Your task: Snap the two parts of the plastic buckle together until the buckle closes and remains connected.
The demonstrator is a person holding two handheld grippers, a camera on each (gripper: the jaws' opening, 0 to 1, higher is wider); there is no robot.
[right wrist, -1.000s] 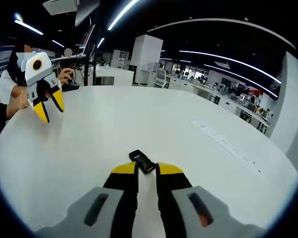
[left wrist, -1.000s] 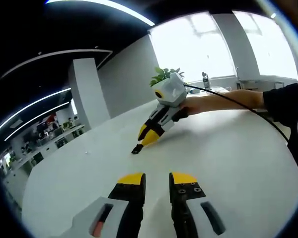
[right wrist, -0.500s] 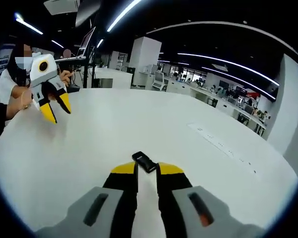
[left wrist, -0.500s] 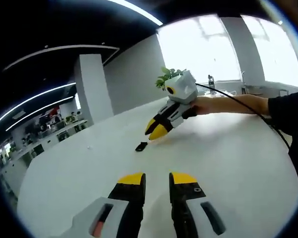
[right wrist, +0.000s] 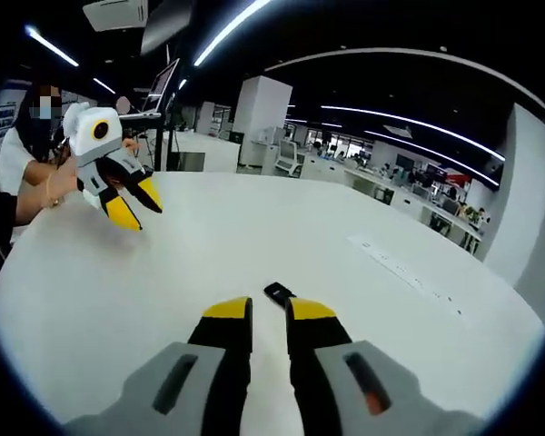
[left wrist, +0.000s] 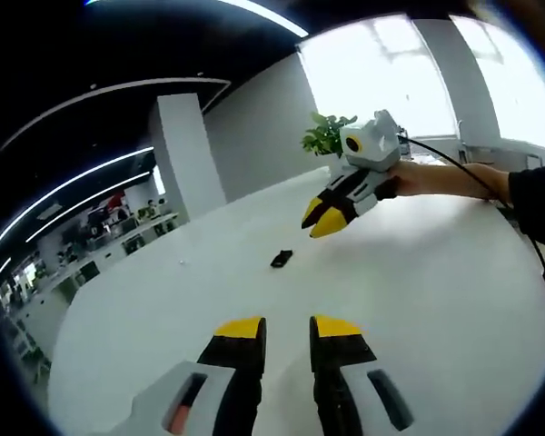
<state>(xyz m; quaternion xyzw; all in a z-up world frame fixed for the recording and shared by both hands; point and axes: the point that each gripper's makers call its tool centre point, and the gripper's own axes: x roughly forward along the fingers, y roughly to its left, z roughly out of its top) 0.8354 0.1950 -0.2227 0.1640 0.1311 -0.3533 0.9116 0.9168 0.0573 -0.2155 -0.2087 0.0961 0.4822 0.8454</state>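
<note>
A small black plastic buckle (left wrist: 282,259) lies flat on the white table (left wrist: 418,300), in the middle distance ahead of my left gripper (left wrist: 288,329). That gripper is open, with bare table between its yellow tips. My right gripper (left wrist: 320,220) comes in from the right, held by a hand above the table, right of the buckle and clear of it. In the right gripper view the buckle (right wrist: 278,293) sits just past my right gripper (right wrist: 269,311), whose jaws stand slightly apart and hold nothing. My left gripper (right wrist: 136,204) hangs at the left, tips spread.
The table (right wrist: 209,236) is broad and round, with a thin inset strip (right wrist: 404,270) on its right side. A person (right wrist: 18,173) stands at its far left edge. A potted plant (left wrist: 327,136) stands at the back of the table. Office desks lie beyond.
My right gripper has drawn back and lifted off the buckle, which was between its tips and now lies free on the table. My left gripper has swung closer towards the middle.
</note>
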